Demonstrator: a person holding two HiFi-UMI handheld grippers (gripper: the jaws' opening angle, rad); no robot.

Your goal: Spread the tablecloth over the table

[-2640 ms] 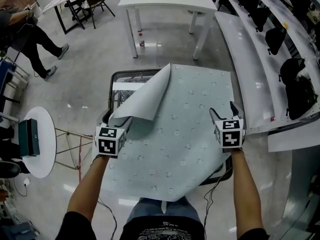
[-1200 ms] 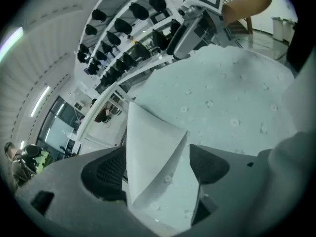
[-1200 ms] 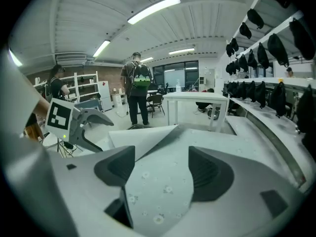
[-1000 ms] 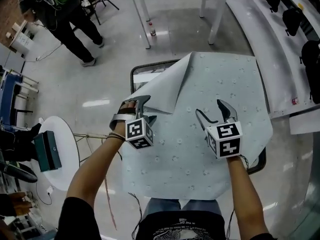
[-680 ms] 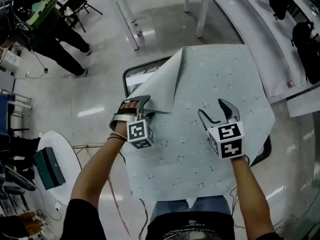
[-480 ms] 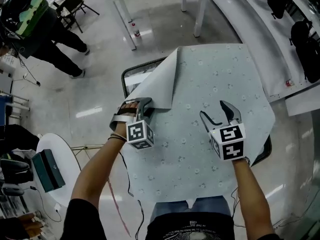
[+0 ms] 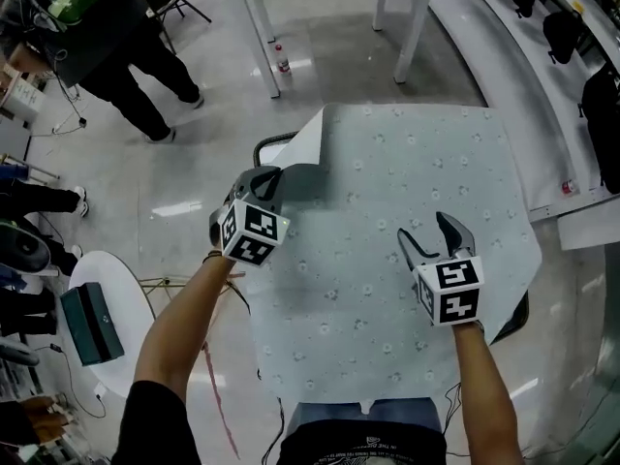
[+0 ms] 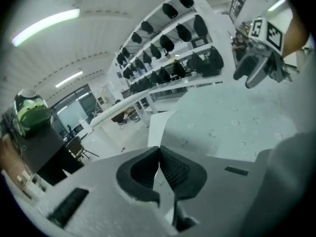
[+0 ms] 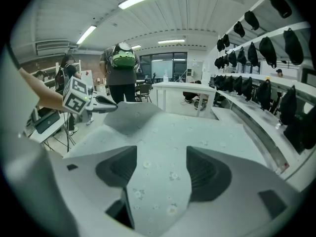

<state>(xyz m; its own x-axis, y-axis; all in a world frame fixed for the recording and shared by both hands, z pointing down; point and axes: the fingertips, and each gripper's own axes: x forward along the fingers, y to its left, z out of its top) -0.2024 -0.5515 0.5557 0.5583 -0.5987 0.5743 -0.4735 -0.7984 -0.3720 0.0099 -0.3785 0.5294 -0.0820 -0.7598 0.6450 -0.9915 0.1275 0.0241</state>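
A pale, flowered tablecloth (image 7: pixel 407 192) covers most of the desk (image 7: pixel 516 313). Its far-left corner (image 7: pixel 308 141) is folded back, white underside up. The left gripper (image 7: pixel 271 174) is nearer, its jaws pinched shut on the flap's edge. The uncovered desk corner lies just beyond it. The right gripper (image 7: pixel 434 232) hovers over the cloth's near right, jaws wide and empty.

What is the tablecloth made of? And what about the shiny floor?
The tablecloth looks like a thin plastic-coated sheet, maybe vinyl. It is matt and pale green with tiny flowers, and plain white underneath. Its turned-up corner bends in one smooth, stiff curve instead of drooping like fabric. The floor looks like polished stone or tile: it is grey and glossy, with lamp reflections on it.
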